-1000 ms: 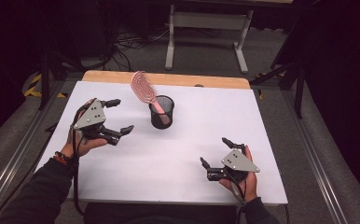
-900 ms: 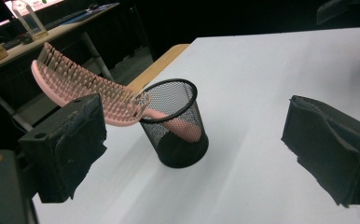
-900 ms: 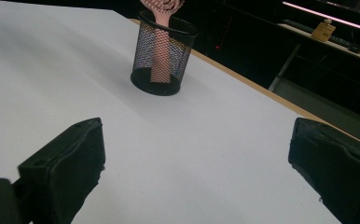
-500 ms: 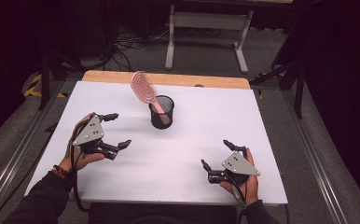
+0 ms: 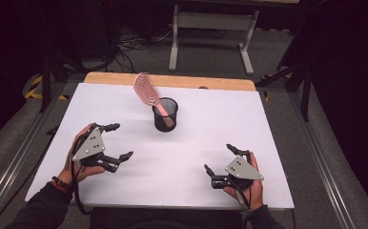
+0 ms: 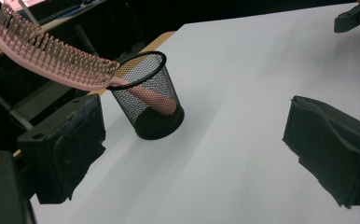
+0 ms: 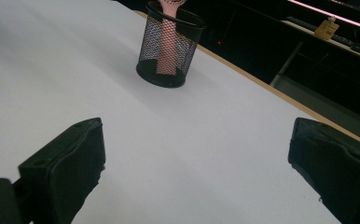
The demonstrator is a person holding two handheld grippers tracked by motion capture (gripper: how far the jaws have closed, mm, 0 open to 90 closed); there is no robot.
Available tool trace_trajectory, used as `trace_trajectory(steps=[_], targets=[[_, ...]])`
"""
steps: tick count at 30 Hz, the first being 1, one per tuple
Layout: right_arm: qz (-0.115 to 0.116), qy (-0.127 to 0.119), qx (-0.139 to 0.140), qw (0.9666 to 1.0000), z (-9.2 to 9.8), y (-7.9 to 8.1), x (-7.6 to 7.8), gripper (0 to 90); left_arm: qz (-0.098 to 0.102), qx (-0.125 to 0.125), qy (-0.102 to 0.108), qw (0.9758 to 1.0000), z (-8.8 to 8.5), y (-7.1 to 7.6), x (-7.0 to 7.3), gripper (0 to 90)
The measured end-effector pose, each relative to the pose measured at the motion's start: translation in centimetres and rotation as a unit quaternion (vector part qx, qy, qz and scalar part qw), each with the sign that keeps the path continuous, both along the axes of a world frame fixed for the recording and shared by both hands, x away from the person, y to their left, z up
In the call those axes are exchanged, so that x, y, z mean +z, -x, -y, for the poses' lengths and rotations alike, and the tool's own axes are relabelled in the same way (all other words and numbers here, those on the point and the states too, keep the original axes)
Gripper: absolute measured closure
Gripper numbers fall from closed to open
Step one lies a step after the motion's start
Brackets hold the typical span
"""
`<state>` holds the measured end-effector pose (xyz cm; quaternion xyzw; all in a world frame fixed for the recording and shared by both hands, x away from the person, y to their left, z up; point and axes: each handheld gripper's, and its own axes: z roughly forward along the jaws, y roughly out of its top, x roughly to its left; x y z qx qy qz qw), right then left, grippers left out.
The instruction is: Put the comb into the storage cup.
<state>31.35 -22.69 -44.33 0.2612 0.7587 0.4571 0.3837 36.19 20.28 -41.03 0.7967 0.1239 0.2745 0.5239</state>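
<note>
A black mesh cup (image 5: 165, 115) (image 6: 149, 100) (image 7: 169, 45) stands upright near the middle of the white table (image 5: 210, 124). A pink hairbrush (image 5: 145, 90) (image 6: 52, 53) leans in it, handle down, its bristled head sticking out up and to the left. My left gripper (image 5: 117, 141) (image 6: 194, 154) is open at the left of the table, well short of the cup, with nothing between its jaws. My right gripper (image 5: 220, 159) (image 7: 197, 172) rests open near the front right, also holding nothing.
A wooden strip (image 5: 172, 80) runs along the table's far edge. Beyond it stand a metal frame (image 5: 210, 28) and floor cables (image 5: 134, 40). The other gripper's jaw tip (image 6: 355, 16) shows at the top right of the left gripper view.
My left gripper has drawn back toward the front left, away from the cup. The right gripper has barely shifted. The brush stays in the cup.
</note>
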Motion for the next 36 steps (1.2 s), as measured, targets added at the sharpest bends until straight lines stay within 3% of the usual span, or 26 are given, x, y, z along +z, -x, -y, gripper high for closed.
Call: trace_trajectory(steps=[22, 30, 36], targets=[[-0.001, -0.003, 0.002, 1.0, -0.1, 0.1, 0.0, 4.5, 0.001, 0.01, -0.005, 0.9999, -1.8, 1.8, -1.8, 6.4], [-0.002, -0.001, 0.0, 1.0, 0.0, 0.0, -0.1, 4.5, -0.005, 0.045, -0.005, 0.999, -3.5, 1.9, -3.3, 6.4], [-0.002, -0.003, -0.001, 1.0, 0.0, 0.0, -0.1, 4.5, -0.018, 0.053, -0.002, 0.9984, -4.4, 2.3, -4.2, 6.3]])
